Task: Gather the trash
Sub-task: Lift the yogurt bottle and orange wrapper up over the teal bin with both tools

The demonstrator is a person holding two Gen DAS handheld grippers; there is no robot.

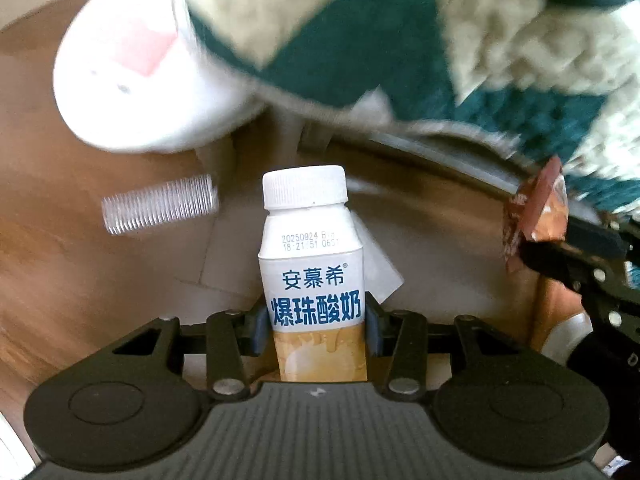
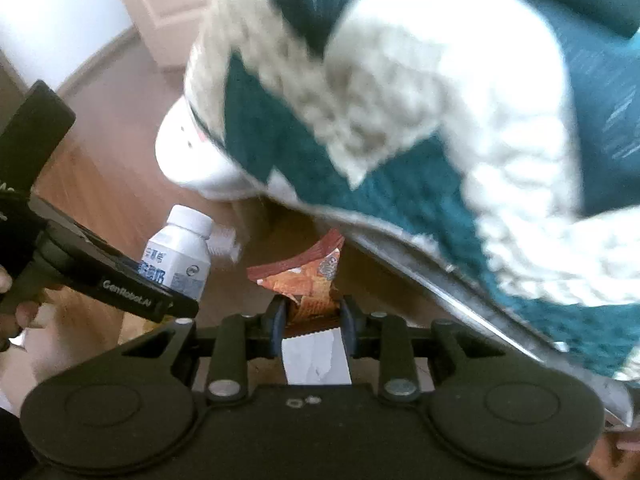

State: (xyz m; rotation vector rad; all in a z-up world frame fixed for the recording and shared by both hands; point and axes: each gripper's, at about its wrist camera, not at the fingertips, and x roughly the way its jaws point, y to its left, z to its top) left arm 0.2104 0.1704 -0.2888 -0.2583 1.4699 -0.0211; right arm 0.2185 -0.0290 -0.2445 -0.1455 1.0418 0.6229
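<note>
My left gripper (image 1: pixel 316 330) is shut on a white yogurt bottle (image 1: pixel 310 248) with blue Chinese lettering and a white cap, held upright. The bottle also shows in the right wrist view (image 2: pixel 180 252), at the left. My right gripper (image 2: pixel 312 320) is shut on an orange-brown snack wrapper (image 2: pixel 308 276) together with a white paper slip (image 2: pixel 316 356). In the left wrist view the wrapper (image 1: pixel 536 216) sits at the right edge in the right gripper (image 1: pixel 532 248). Both grippers hover over a wooden floor.
A teal and cream knitted blanket (image 1: pixel 400 32) hangs over a grey-rimmed seat (image 1: pixel 440 152). A white tub (image 1: pixel 132 88) with a pink mark sits under its edge. A clear ribbed hair roller (image 1: pixel 160 208) and a white paper scrap (image 1: pixel 380 264) lie on the floor.
</note>
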